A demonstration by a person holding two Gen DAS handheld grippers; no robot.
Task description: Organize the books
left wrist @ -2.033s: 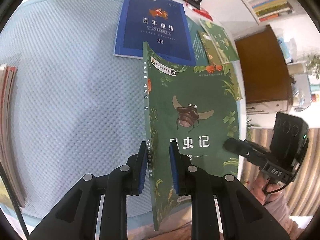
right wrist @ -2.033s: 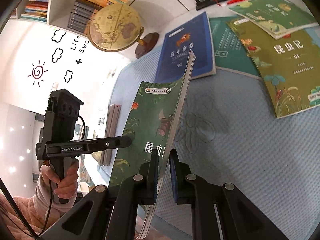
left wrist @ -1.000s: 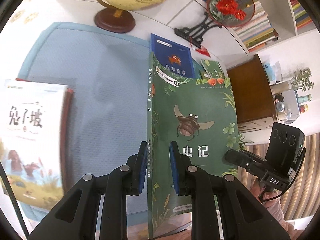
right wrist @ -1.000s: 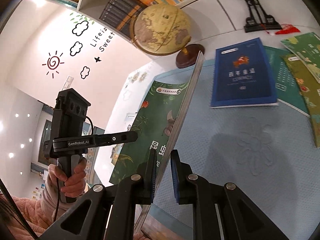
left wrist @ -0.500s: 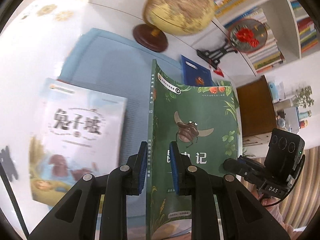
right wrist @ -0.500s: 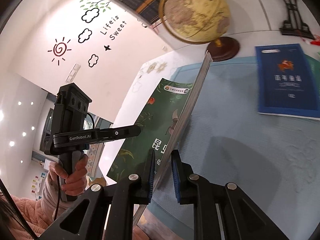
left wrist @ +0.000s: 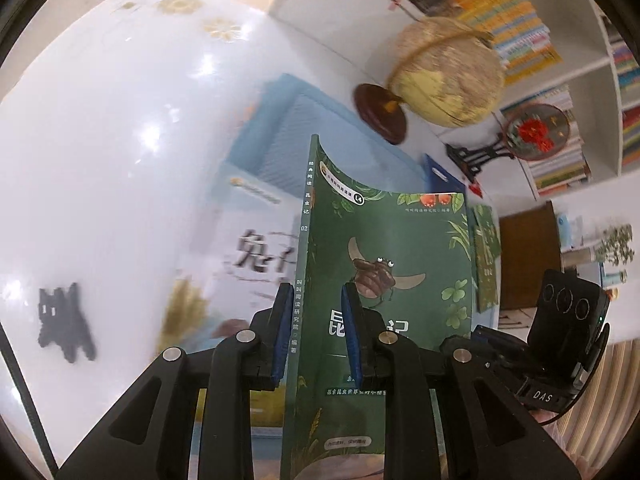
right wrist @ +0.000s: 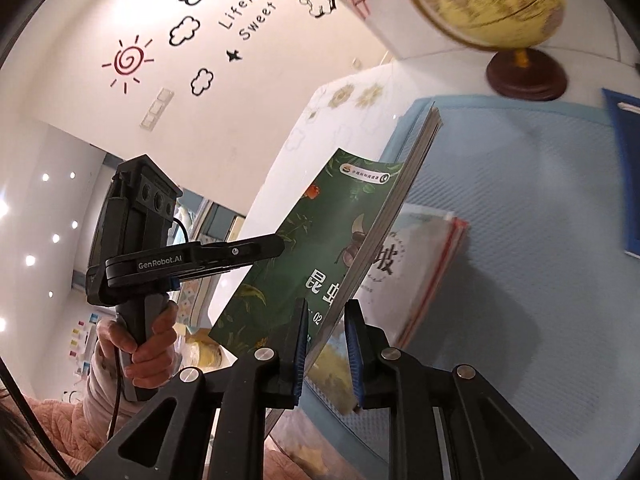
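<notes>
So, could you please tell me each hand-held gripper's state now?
Left hand-held gripper: closed on the green beetle-cover paperback book.
Right hand-held gripper: closed on it too.

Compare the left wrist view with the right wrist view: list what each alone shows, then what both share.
Left wrist only: a round red-flower ornament on a black stand, bookshelves, a wooden cabinet.

Right wrist only: the wall's sun sticker and the hand holding the left gripper.

Both: the green insect book between each gripper's fingers, the globe, the blue mat, the white book.
</notes>
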